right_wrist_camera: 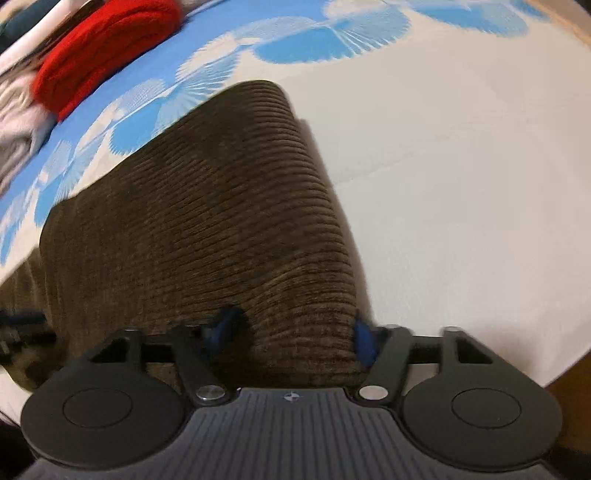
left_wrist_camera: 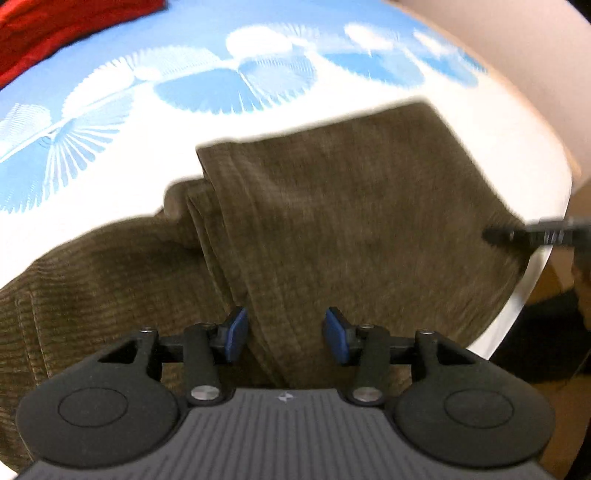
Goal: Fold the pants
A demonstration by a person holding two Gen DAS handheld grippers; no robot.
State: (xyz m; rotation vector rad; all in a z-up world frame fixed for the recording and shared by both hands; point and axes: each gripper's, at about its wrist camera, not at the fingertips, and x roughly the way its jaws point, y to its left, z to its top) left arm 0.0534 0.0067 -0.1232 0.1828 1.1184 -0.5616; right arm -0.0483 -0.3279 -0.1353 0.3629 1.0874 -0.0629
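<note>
Olive-brown corduroy pants (left_wrist_camera: 332, 221) lie partly folded on a white and blue patterned sheet (left_wrist_camera: 110, 110). In the left wrist view a folded edge runs down between the blue pads of my left gripper (left_wrist_camera: 286, 338), which is open just above the cloth. The tip of the other gripper (left_wrist_camera: 535, 234) shows at the pants' right edge. In the right wrist view the pants (right_wrist_camera: 207, 229) fill the middle. My right gripper (right_wrist_camera: 293, 338) is open, its blue pads on either side of a thick fold of cloth.
A red garment (right_wrist_camera: 107, 51) lies at the far left of the bed, also showing in the left wrist view (left_wrist_camera: 55, 33). Other clothes (right_wrist_camera: 14, 122) pile beside it. The bed's edge (left_wrist_camera: 535, 295) drops off at the right.
</note>
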